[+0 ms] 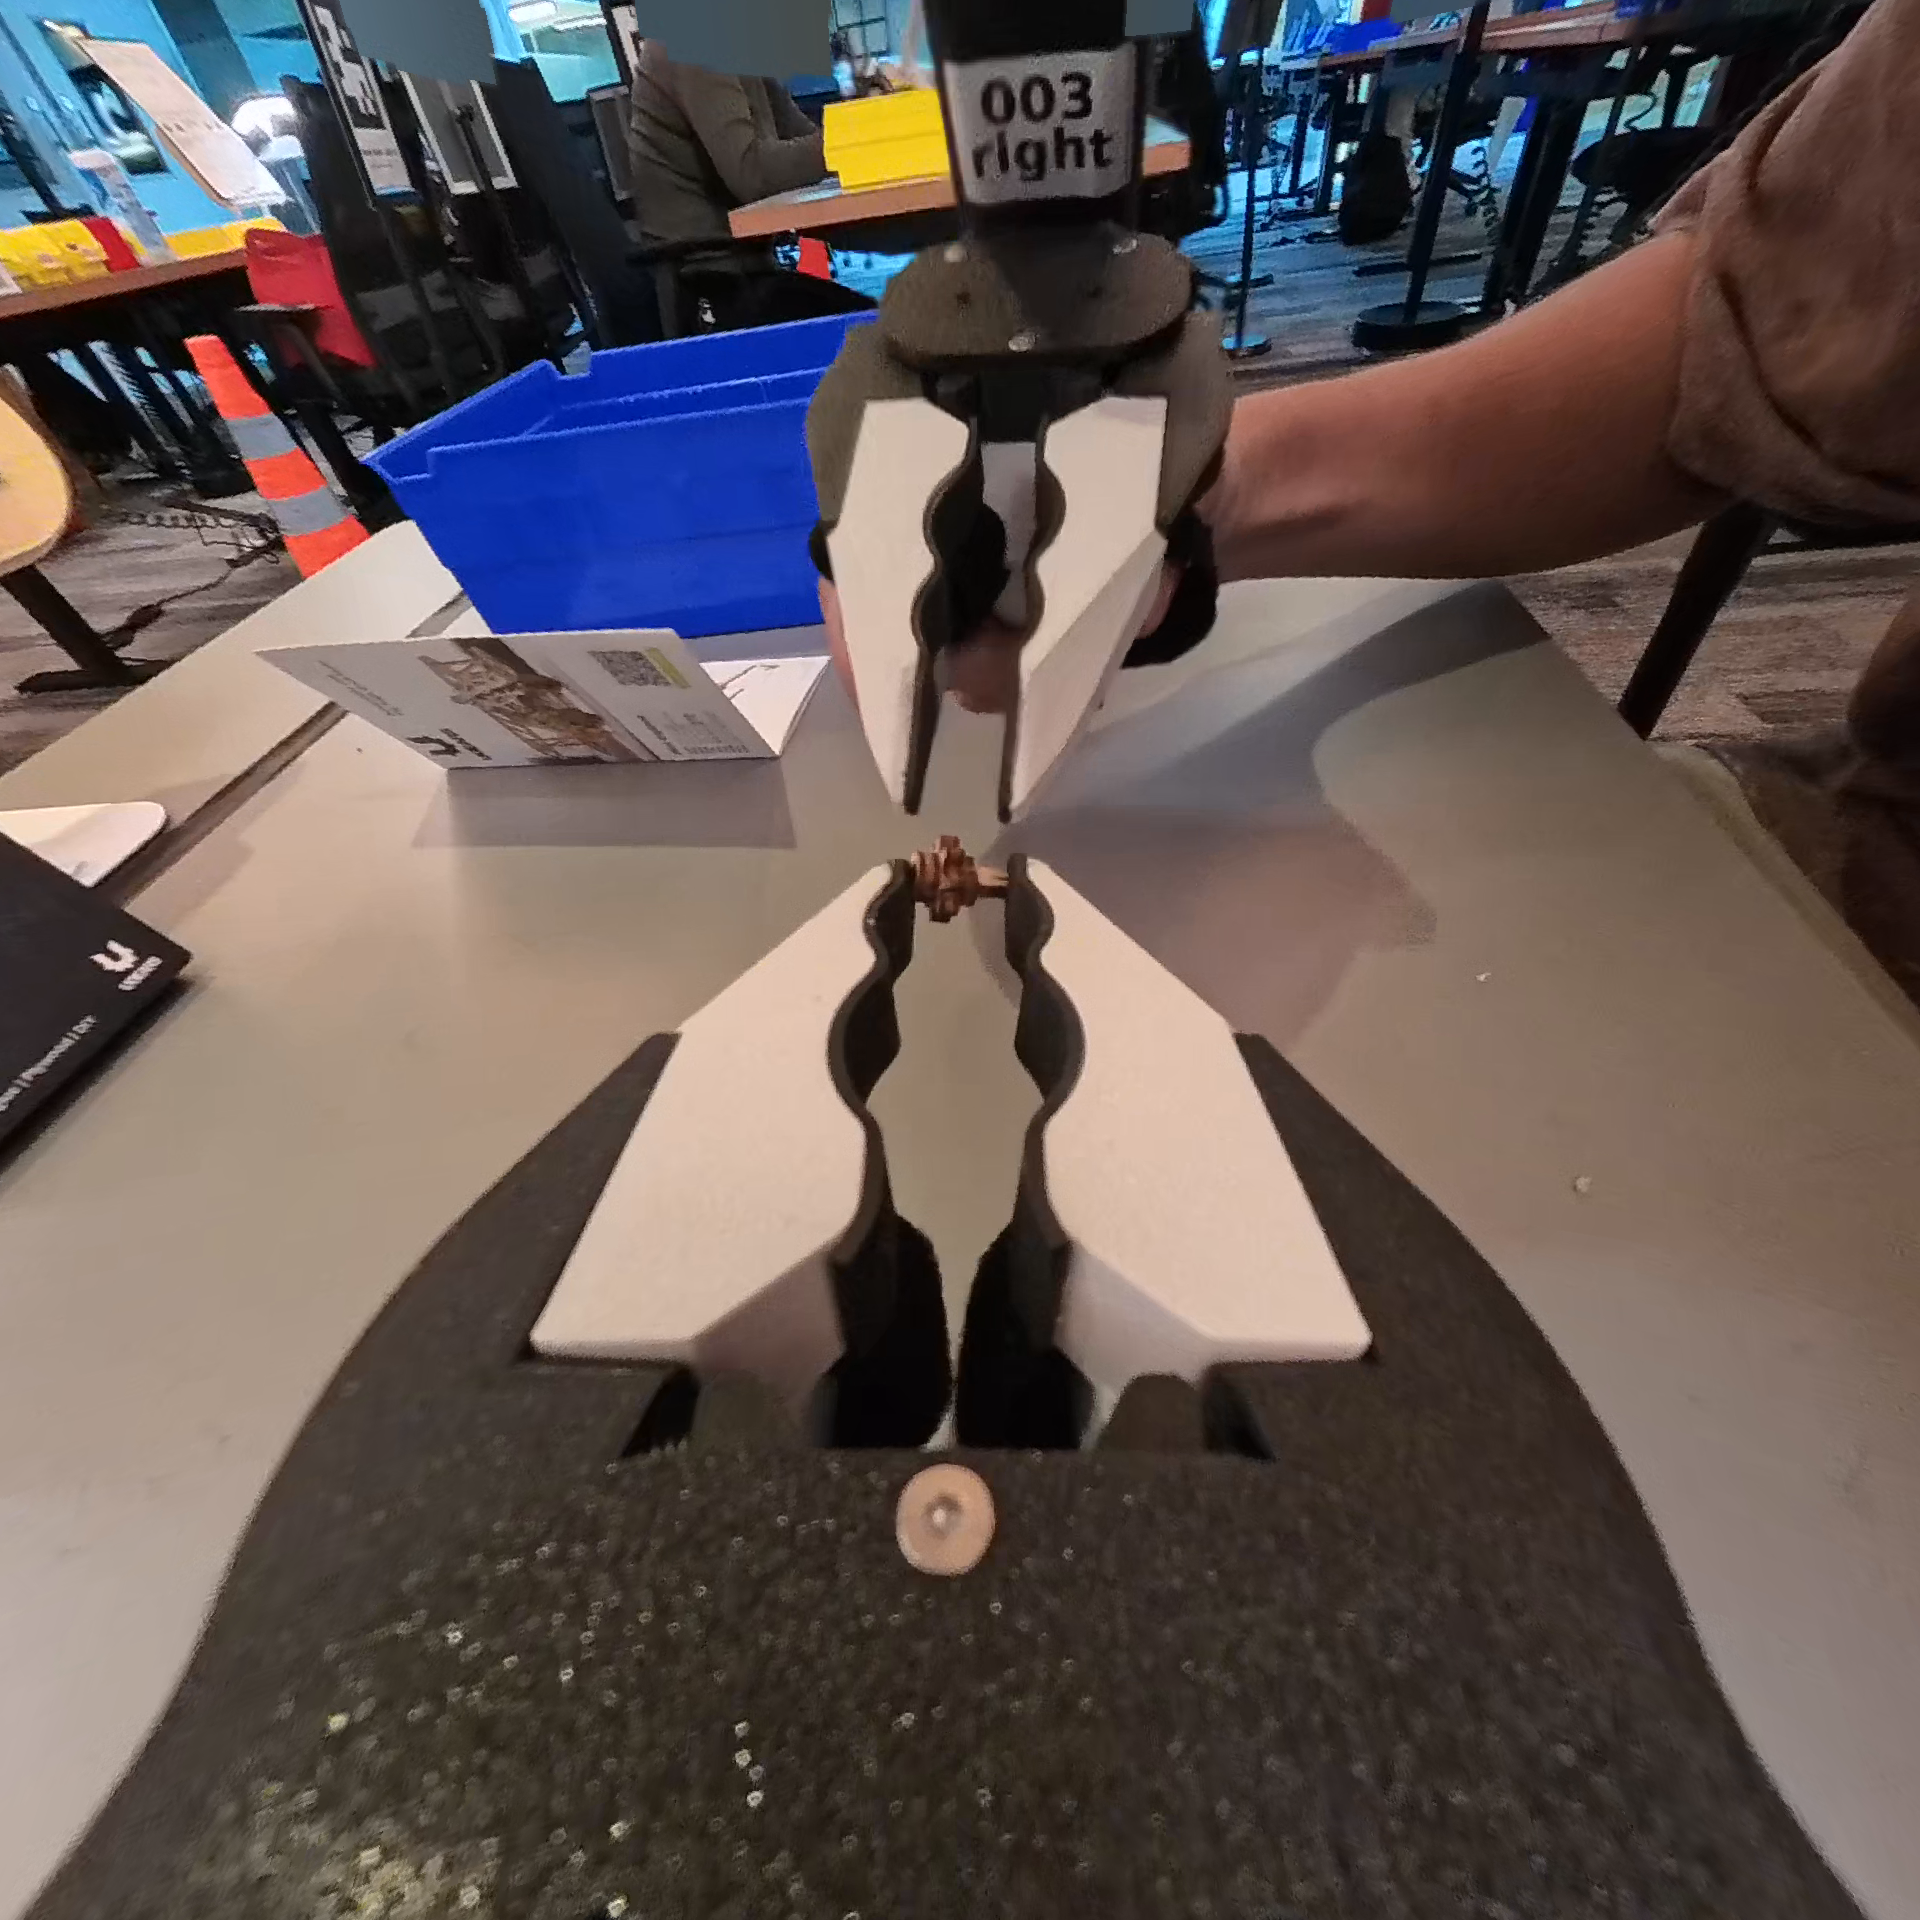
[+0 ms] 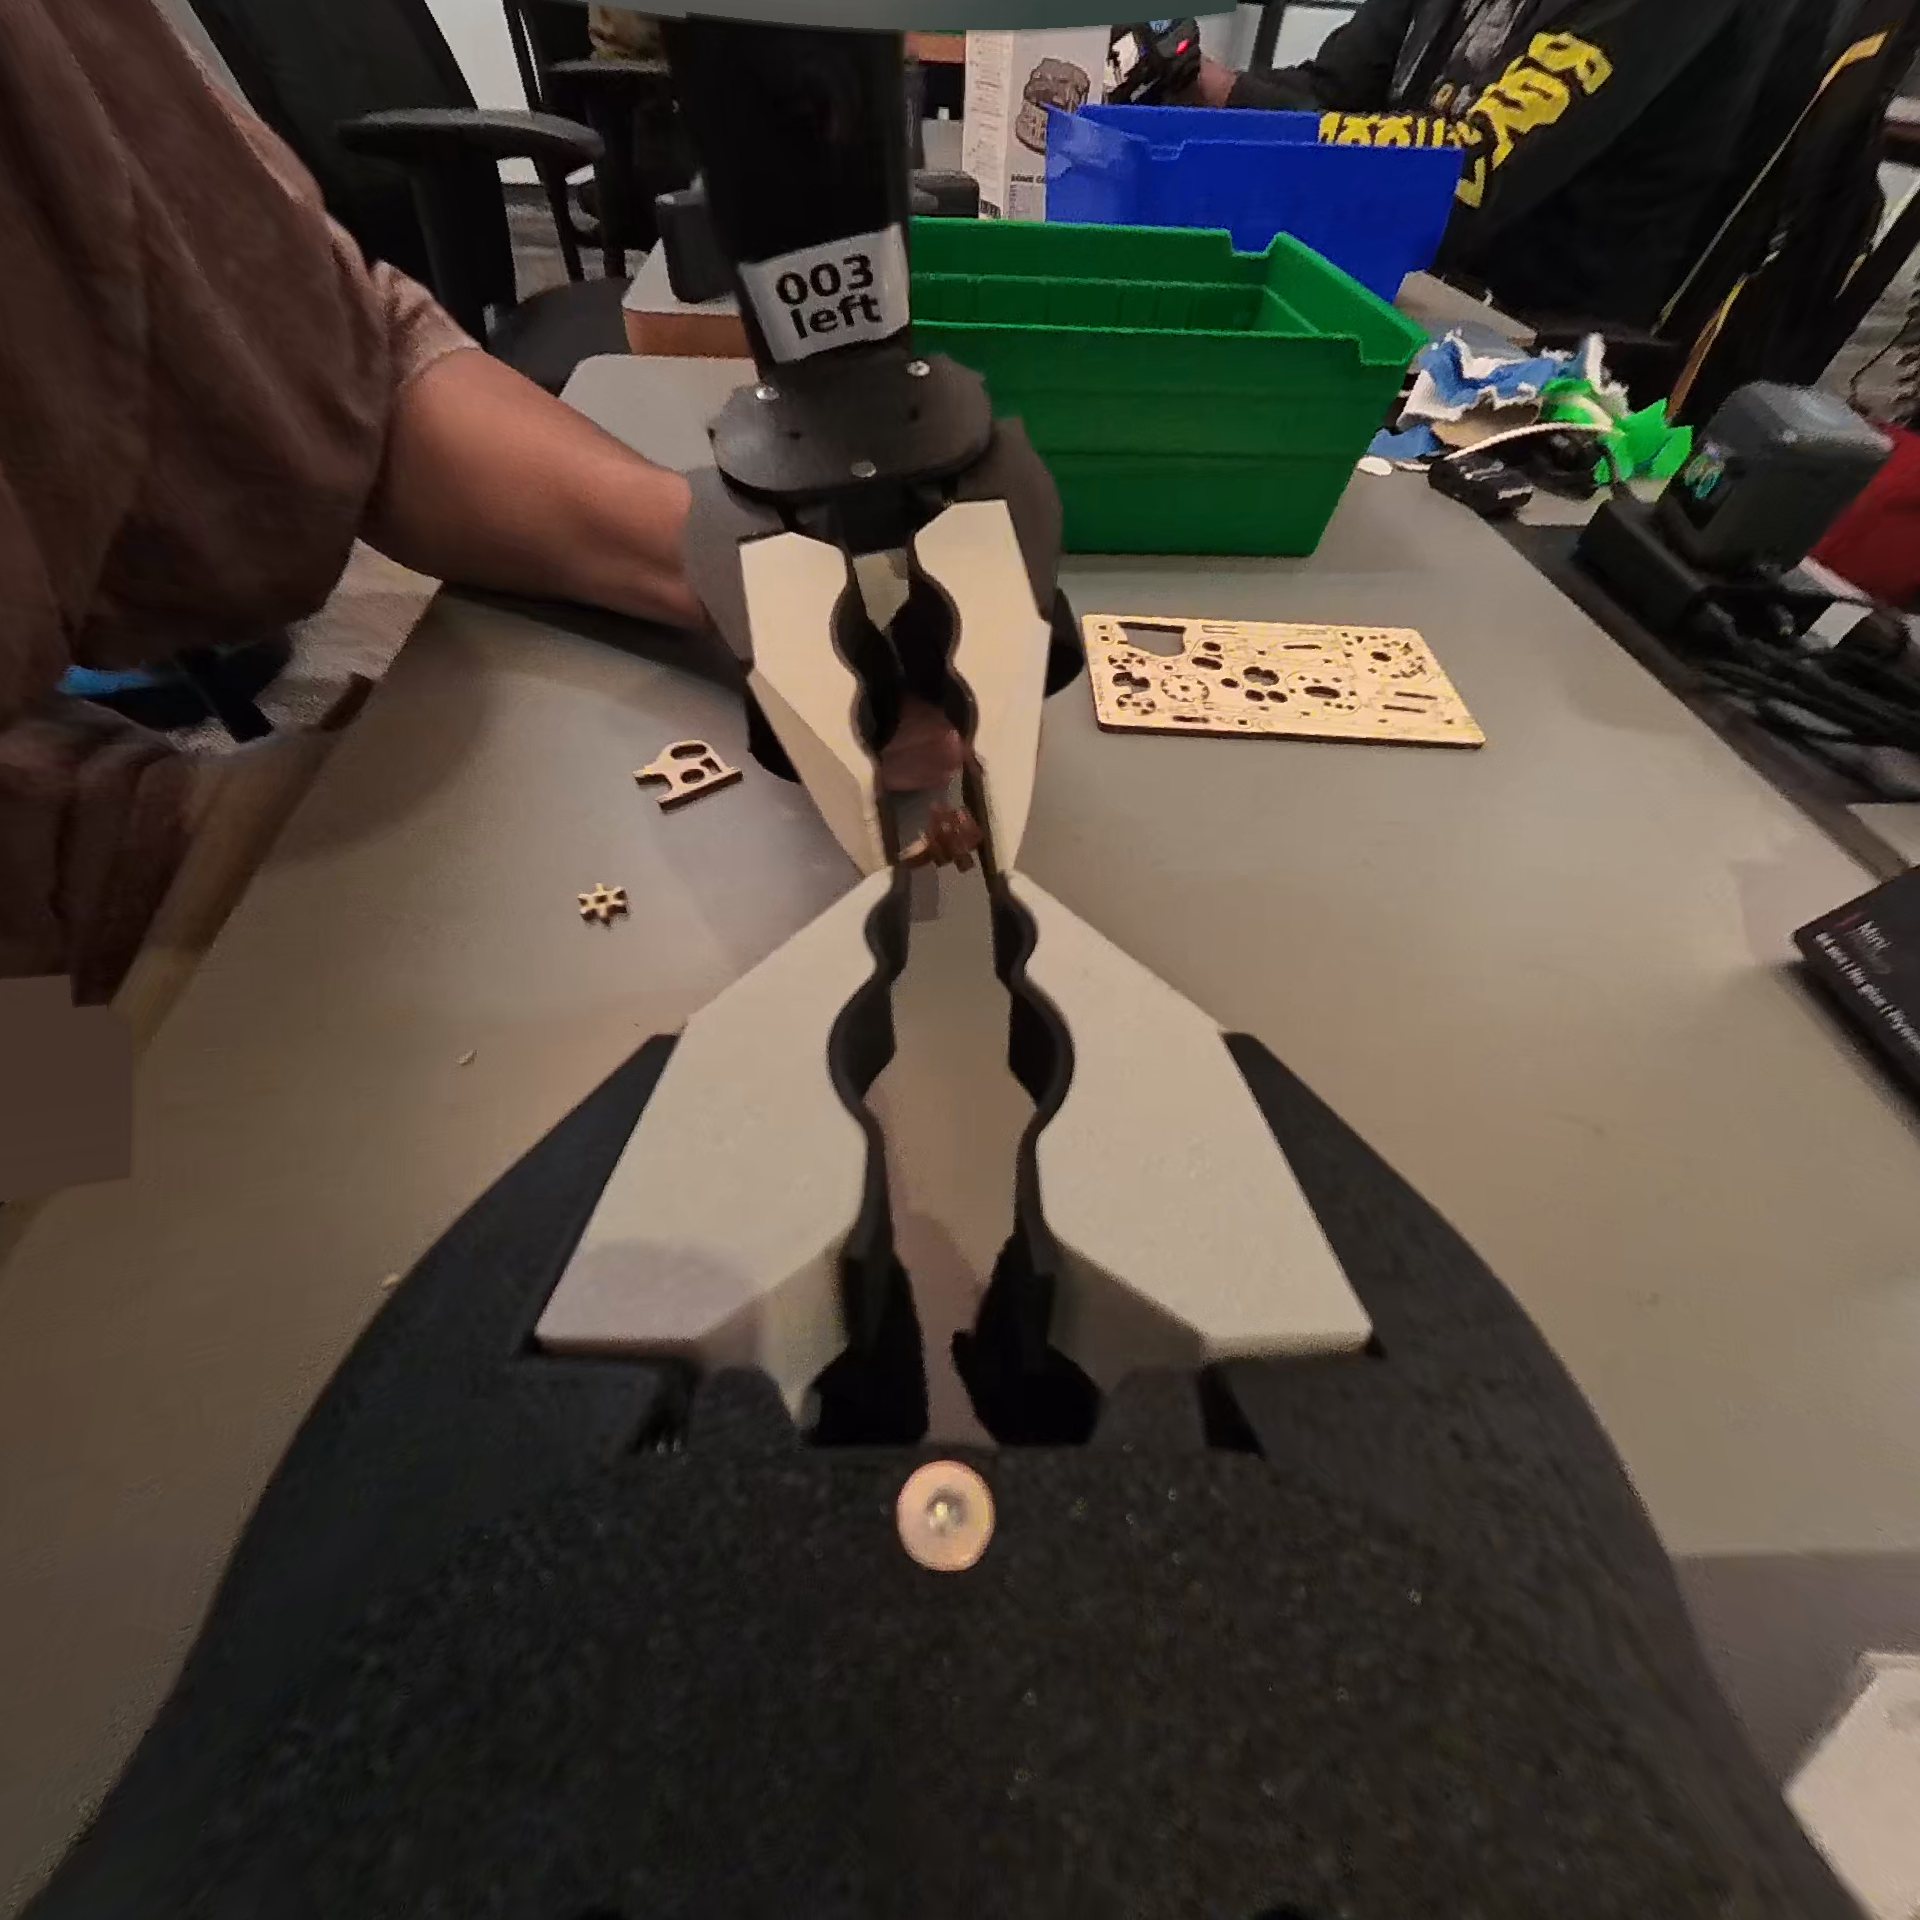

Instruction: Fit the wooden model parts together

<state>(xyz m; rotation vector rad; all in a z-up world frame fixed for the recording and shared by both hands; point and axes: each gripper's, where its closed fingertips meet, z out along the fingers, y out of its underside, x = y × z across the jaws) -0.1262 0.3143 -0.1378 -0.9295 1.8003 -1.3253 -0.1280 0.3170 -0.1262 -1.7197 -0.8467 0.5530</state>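
At the centre of my left wrist view, my left gripper (image 1: pixel 956 883) pinches a small wooden gear assembly (image 1: pixel 948 879) between its fingertips, which press on either end of it, well above the grey table (image 1: pixel 1558 1039). Facing it from the top of the frame hangs my right gripper (image 1: pixel 958 810), tips pointing down at the assembly with a thin gap of air between; its jaws stand slightly apart and nothing sits between the tips.

In the right wrist view the same meeting sits mid-frame: the right gripper (image 2: pixel 951 883) reaches up from the bottom, the left gripper (image 2: pixel 940 847) comes down from the top, and the gear assembly (image 2: pixel 951 831) shows dark and blurred at the tips.

Around this point I have bare tabletop on both sides. In the left wrist view, a blue bin (image 1: pixel 623 488) stands at upper left with a folded leaflet (image 1: pixel 530 701) just before it, and a black booklet (image 1: pixel 62 997) lies at the left edge. The right half of that frame is open as far as the table's far edge.

In the right wrist view, a green bin (image 2: pixel 1164 384) stands at upper centre-right, a punched plywood sheet (image 2: pixel 1283 681) lies flat below it, and two loose wooden pieces, a larger cut-out (image 2: pixel 688 772) and a small gear (image 2: pixel 603 902), lie at middle left, well apart from the grippers.
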